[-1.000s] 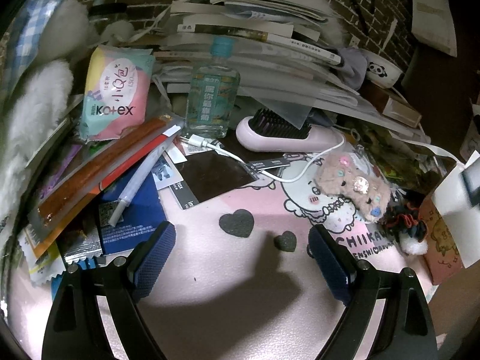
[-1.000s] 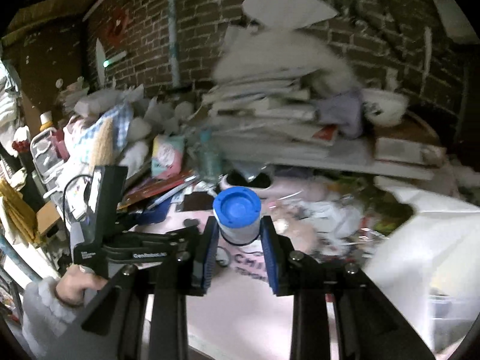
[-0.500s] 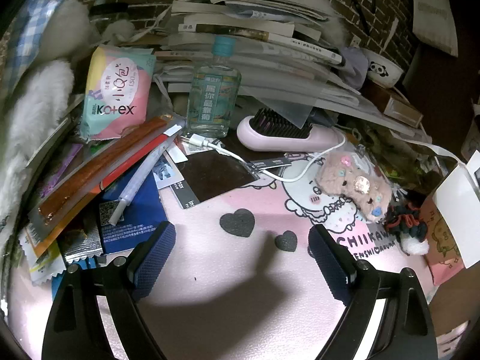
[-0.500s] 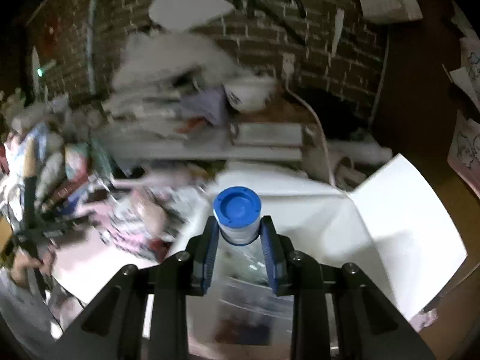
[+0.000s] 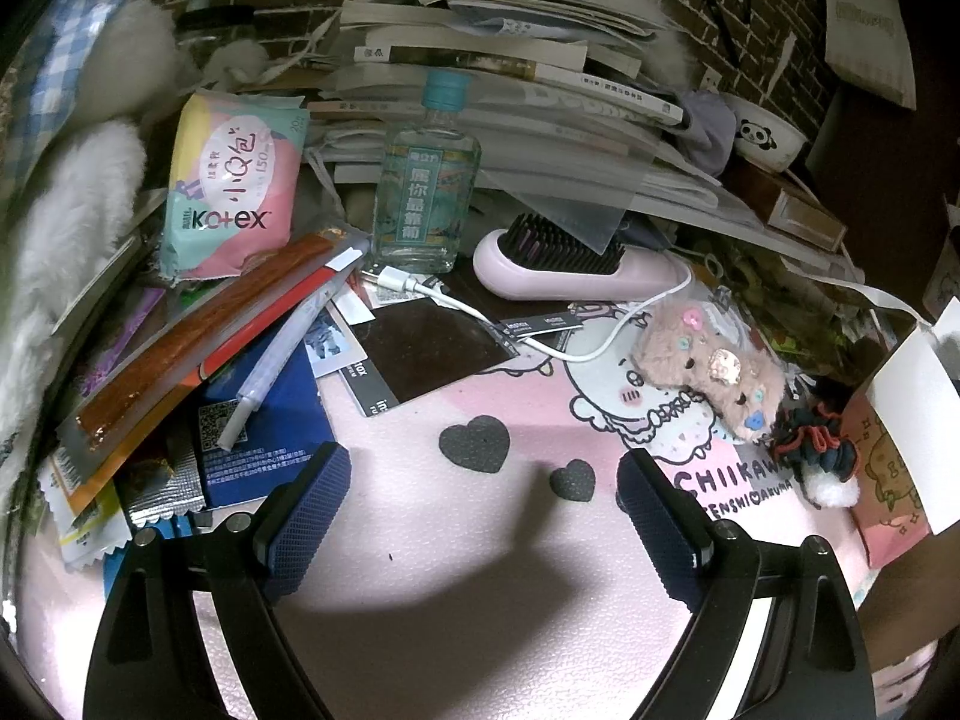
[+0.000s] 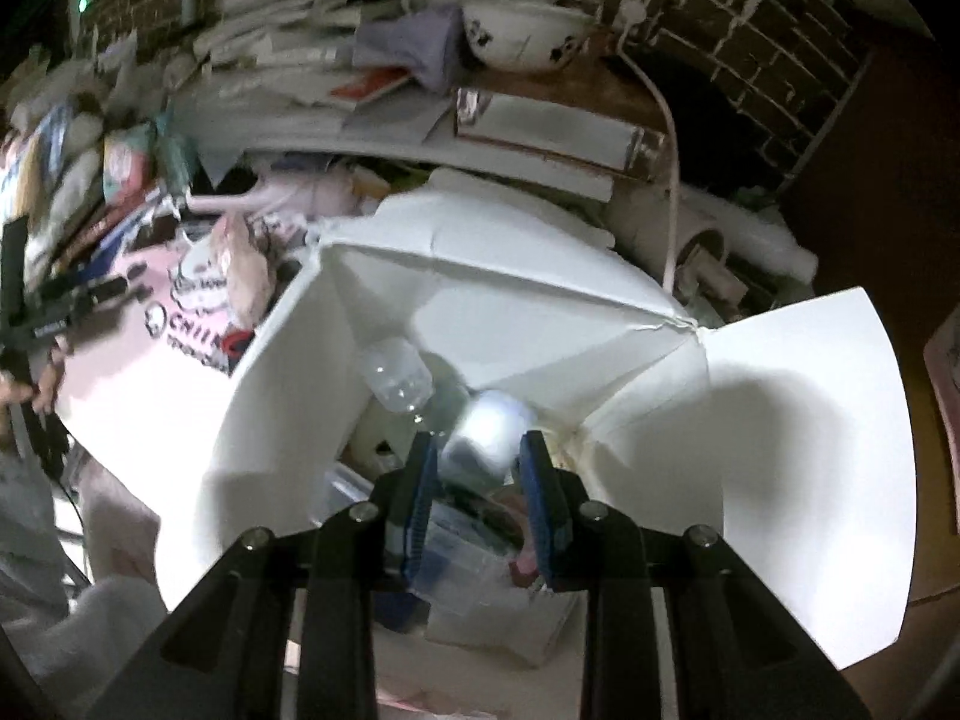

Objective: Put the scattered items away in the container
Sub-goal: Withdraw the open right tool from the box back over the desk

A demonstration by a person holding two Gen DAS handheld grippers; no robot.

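Blue-capped bottle (image 6: 489,435) dropped into white box (image 6: 540,276) — blurred, between right gripper (image 6: 480,480) fingers

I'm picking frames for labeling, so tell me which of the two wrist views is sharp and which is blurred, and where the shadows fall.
Left wrist view: sharp, the left gripper casting a dark shadow on the pink mat. Right wrist view: motion-smeared, worst on the item between the right gripper's fingers; shadow on the white box flap.

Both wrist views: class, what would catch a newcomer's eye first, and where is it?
In the left wrist view, the clear bottle with a teal cap stands upright before the book stack, beside a Kotex pack. The open left gripper hovers over the pink mat. In the right view, the right gripper hangs over the white box, a blurred object between its fingers.
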